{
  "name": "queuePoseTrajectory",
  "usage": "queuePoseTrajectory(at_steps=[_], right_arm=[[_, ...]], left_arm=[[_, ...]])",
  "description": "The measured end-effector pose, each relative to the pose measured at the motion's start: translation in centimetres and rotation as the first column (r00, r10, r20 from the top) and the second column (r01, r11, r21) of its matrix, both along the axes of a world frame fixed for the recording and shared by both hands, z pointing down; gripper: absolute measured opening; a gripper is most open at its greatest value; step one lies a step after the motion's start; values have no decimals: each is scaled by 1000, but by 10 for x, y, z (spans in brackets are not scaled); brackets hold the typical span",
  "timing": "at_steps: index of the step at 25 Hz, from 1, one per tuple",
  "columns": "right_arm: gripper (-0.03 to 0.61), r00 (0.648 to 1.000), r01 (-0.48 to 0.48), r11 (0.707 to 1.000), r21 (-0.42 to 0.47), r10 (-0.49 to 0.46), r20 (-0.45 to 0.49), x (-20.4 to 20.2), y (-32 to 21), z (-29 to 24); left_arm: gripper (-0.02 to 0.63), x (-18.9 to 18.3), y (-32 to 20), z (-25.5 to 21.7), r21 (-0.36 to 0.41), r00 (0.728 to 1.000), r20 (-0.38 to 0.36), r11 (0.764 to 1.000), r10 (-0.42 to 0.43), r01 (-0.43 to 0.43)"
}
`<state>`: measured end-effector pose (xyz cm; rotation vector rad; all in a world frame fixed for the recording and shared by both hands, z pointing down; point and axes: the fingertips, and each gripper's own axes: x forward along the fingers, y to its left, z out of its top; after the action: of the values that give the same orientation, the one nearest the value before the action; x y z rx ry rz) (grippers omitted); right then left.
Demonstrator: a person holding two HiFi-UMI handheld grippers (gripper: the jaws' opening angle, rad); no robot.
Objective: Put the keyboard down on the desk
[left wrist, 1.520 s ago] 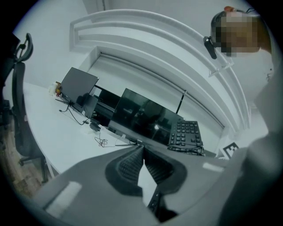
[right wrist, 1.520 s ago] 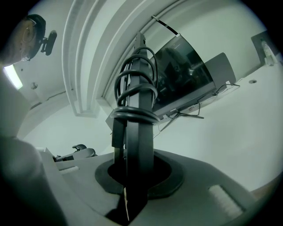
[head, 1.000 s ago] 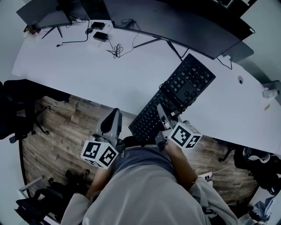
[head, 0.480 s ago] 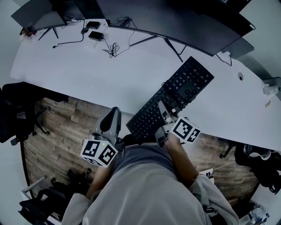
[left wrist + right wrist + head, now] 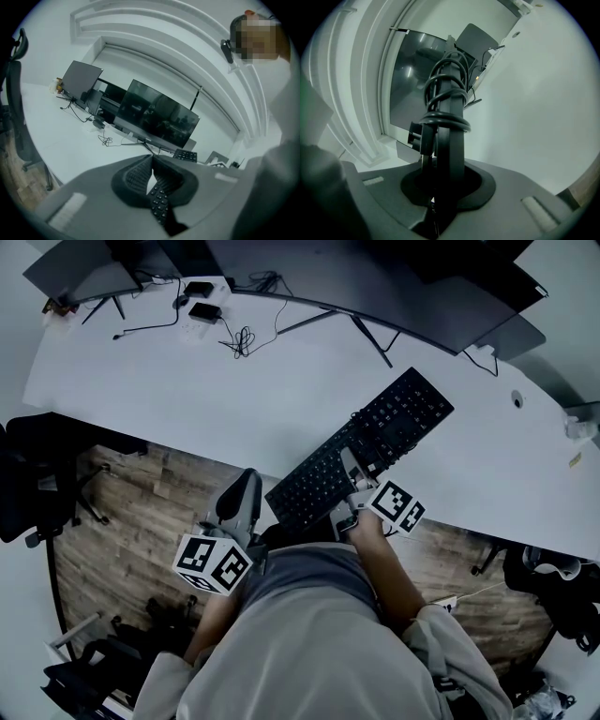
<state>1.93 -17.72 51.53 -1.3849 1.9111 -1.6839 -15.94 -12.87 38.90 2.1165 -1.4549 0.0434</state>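
The black keyboard point(image 5: 394, 423) lies slantwise over the white desk point(image 5: 187, 390), its near left end sticking out past the desk's front edge. My right gripper point(image 5: 352, 470) is shut on the keyboard's near long edge at about mid-length. In the right gripper view the keyboard point(image 5: 450, 140) stands edge-on between the jaws, with its cable point(image 5: 445, 98) coiled round it. My left gripper point(image 5: 246, 482) hangs just off the desk's front edge, left of the keyboard, touching nothing. Its fingertips meet point(image 5: 151, 159) with nothing held, and the keyboard's keys point(image 5: 159, 204) show beyond them.
A wide curved monitor point(image 5: 394, 296) stands at the back of the desk, with a smaller screen point(image 5: 84, 273) at the far left. Loose cables point(image 5: 246, 338) and two black adaptors point(image 5: 202, 298) lie near them. A black chair point(image 5: 37, 465) stands on the wooden floor at the left.
My right gripper has carried the keyboard forward and lower toward the desk top, and it now looks flatter. The left gripper has stayed where it was.
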Motion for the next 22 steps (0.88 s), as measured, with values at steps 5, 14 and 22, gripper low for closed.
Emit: queuePoseTrajectory(at_steps=[5,14,22], right_arm=[[67,998,-40,999,-22,41,45,2,-7,9],[69,987,-90,992,-84,100,122,-4,-21,28],[69,977,-120,983,-137,141,160,-17,-34,45]], left_arm=[[0,-1,2,2,-1,1000,10,1000,-6,6],[0,1,1,2,-11,1000,11,1000,-3,3],[0,5,-2,3,-10,1000,-16,1000,4,-4]])
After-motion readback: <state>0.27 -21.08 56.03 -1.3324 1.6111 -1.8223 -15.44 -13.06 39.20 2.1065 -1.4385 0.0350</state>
